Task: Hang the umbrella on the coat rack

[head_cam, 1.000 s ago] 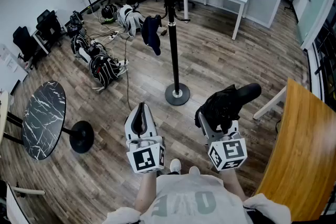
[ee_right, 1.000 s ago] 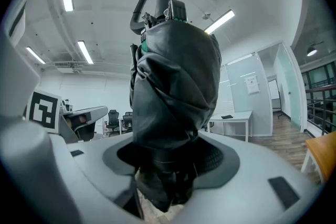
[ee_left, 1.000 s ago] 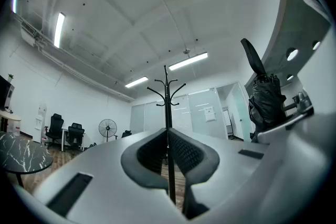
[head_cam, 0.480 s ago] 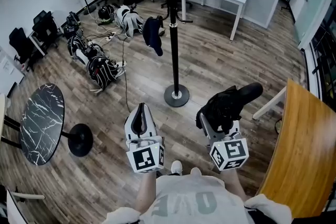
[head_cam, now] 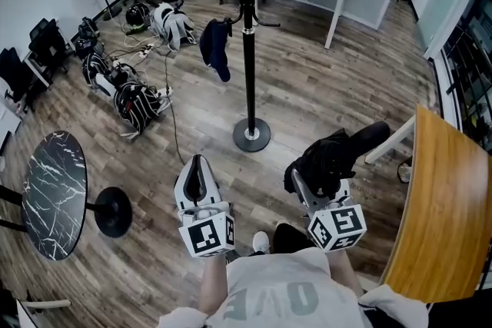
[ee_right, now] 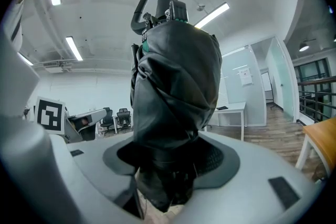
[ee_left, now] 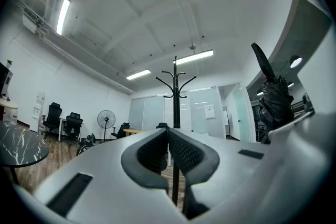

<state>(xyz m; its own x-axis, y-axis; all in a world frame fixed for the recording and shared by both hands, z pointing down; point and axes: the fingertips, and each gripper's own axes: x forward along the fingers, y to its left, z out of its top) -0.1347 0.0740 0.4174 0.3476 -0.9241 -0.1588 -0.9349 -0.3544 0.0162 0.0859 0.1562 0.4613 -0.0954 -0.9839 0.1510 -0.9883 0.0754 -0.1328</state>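
**Head view: umbrella in hand, rack at 12 o'clock**

We reckon this is the carry step. The right gripper (head_cam: pixel 321 179) has its fingers (ee_right: pixel 223 157) clamped round the folded black umbrella (head_cam: pixel 335 153), low on the bundle. In the right gripper view the curved handle pokes up well past them. The left gripper (head_cam: pixel 195 170) carries nothing, its fingers (ee_left: pixel 152 152) pressed together. The coat rack (head_cam: pixel 248 65) stands on the floor at 12 o'clock, well apart from both grippers, with a dark garment (head_cam: pixel 214 50) hanging at its 9 o'clock side. Next move, as we see it: get close, raise the umbrella and drop the handle over a free hook.
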